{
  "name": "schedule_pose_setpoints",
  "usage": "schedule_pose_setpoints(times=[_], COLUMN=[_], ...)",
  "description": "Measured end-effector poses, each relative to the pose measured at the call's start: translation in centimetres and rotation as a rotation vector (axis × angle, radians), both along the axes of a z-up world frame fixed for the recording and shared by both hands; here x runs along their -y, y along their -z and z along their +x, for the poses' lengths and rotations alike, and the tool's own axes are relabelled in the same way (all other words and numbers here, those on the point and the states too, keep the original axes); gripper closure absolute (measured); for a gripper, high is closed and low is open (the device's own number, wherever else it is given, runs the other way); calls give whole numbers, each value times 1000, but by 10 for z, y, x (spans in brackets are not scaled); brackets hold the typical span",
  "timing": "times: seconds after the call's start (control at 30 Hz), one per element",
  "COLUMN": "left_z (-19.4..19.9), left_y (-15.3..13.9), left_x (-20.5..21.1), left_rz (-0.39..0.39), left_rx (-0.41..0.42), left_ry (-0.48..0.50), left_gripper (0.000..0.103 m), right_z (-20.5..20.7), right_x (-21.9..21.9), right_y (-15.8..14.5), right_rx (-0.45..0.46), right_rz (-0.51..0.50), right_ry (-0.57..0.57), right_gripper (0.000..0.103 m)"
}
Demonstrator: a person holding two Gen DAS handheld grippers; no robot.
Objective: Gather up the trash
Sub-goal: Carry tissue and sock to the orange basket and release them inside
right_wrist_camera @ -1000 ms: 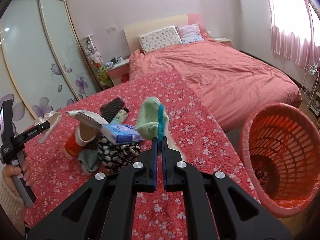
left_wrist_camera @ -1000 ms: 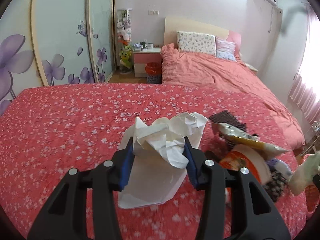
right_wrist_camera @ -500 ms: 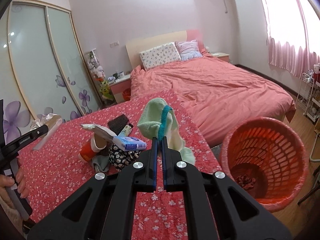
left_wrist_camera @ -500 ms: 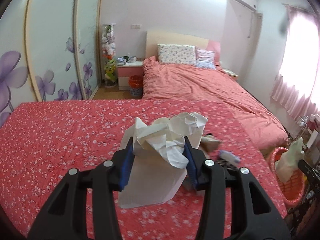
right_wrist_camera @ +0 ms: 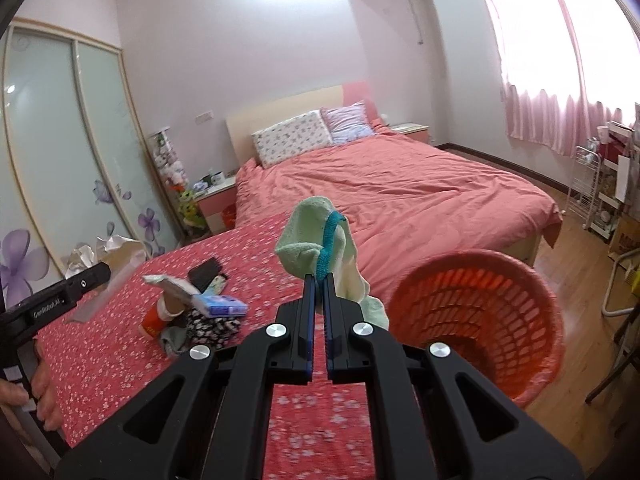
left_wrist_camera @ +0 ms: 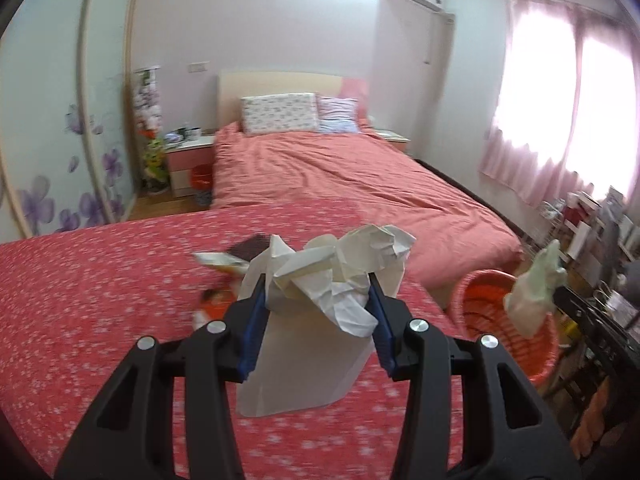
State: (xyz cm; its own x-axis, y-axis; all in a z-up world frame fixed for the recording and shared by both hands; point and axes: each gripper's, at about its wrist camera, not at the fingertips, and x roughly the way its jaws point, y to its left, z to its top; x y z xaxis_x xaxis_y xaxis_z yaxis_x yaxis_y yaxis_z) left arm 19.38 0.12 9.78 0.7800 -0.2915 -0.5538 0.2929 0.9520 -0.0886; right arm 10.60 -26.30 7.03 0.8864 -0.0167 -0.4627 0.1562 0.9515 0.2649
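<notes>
My left gripper (left_wrist_camera: 316, 296) is shut on a white paper bag (left_wrist_camera: 304, 360) stuffed with crumpled paper (left_wrist_camera: 344, 260), held above the red flowered table (left_wrist_camera: 100, 300). My right gripper (right_wrist_camera: 319, 280) is shut on a pale green sock (right_wrist_camera: 312, 244) with a blue band, hanging just left of the orange basket (right_wrist_camera: 476, 320). In the left wrist view the same sock (left_wrist_camera: 536, 288) hangs over the basket (left_wrist_camera: 516, 320) at the right. In the right wrist view the left gripper with its bag (right_wrist_camera: 116, 256) shows at the far left, gripped by a hand (right_wrist_camera: 44, 396).
A pile remains on the table: a blue-white packet (right_wrist_camera: 220, 304), an orange cup (right_wrist_camera: 156, 316), a black brush (right_wrist_camera: 206, 274), flowered cloth (right_wrist_camera: 212, 328). Behind stands a pink bed (right_wrist_camera: 400, 196). A wire rack (right_wrist_camera: 592, 192) and wooden floor (right_wrist_camera: 580, 252) lie to the right.
Both grippers have swung right and risen, away from the pile, toward the orange basket. The bag and the sock stay gripped. The basket has come into the left wrist view.
</notes>
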Motion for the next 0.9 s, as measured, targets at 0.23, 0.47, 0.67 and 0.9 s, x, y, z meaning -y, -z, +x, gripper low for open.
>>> schedule_pose_setpoints(times=[0.23, 0.47, 0.67, 0.9], left_z=[-11, -14, -12, -5], left_y=[7, 25, 47, 72], left_x=[69, 133, 184, 230], left_rz=[-22, -26, -29, -29], left_rx=[-19, -50, -92, -139], left_ry=[129, 242, 318, 391], left_gripper=[57, 57, 57, 57], right_z=[-12, -17, -11, -6], right_x=[42, 84, 115, 132], right_y=[3, 11, 25, 34], right_rx=[15, 15, 4, -1], right_rz=[19, 45, 92, 120], right_ry=[74, 137, 171, 182], right_gripper=[99, 99, 99, 99])
